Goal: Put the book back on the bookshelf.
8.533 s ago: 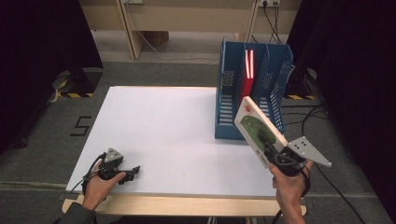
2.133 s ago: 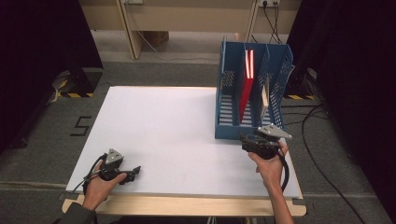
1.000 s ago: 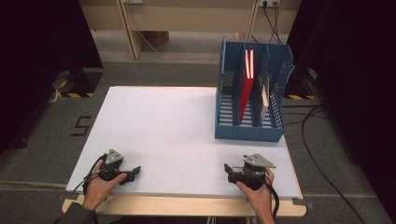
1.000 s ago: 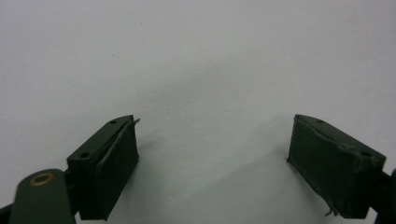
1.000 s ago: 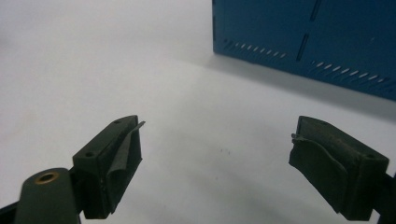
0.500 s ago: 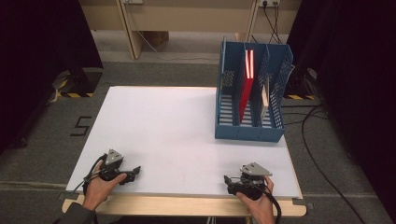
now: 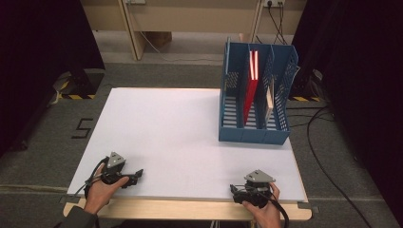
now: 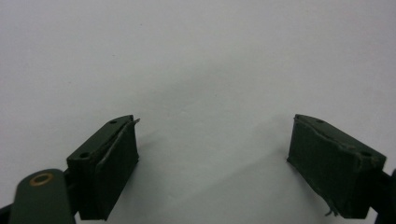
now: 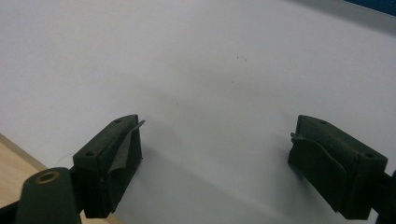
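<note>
A blue file rack [image 7: 256,128] with three slots stands at the table's far right. A red book [image 7: 250,90] leans in its middle slot, and a pale book [image 7: 269,100] stands in the right slot. My left gripper [image 7: 137,175] rests near the front left corner of the white table [image 7: 180,128], held by a hand. In the left gripper view it [image 8: 215,163] is open over bare white surface. My right gripper [image 7: 235,193] lies at the front right edge, pointing left. Seen in the right gripper view, it [image 9: 217,163] is open with nothing between its jaws.
A wooden strip [image 7: 190,209] runs along the table's front edge, and its corner [image 9: 14,154] appears in the right gripper view. Cables [image 7: 318,137] lie on the grey floor right of the table. Wooden furniture legs [image 7: 135,33] stand behind it.
The right gripper carried a pale-covered book to the rack, left it in the right slot, then drew back to the front right edge, empty. The left gripper has not moved.
</note>
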{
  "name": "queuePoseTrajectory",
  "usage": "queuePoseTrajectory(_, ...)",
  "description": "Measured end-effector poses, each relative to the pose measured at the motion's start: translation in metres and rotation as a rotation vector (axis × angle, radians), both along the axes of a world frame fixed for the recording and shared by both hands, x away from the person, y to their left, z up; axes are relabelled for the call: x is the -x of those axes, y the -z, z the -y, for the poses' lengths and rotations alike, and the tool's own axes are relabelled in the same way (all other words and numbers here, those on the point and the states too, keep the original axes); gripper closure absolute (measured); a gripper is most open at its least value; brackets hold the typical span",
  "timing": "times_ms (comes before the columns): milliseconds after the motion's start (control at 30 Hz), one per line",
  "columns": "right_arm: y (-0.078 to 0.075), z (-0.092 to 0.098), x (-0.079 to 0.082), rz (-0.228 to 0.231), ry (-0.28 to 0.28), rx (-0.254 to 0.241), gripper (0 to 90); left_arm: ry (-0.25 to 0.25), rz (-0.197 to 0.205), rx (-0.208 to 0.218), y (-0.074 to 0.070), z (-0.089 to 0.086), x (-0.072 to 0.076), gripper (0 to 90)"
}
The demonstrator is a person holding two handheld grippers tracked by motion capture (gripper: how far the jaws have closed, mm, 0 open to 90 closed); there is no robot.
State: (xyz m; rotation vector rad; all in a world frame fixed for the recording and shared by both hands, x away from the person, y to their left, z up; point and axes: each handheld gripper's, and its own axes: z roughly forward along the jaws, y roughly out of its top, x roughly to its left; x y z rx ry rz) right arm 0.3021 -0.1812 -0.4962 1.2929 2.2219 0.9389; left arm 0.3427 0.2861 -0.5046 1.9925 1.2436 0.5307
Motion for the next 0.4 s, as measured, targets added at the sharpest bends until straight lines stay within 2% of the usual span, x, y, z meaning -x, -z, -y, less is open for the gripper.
queuePoseTrajectory(400, 0.0027, 0.0019, 0.0018, 0.019, -0.005, -0.013, 16.2, 0.000, 0.001, 0.001, 0.0002, 0.0000, 0.0000, 14.4)
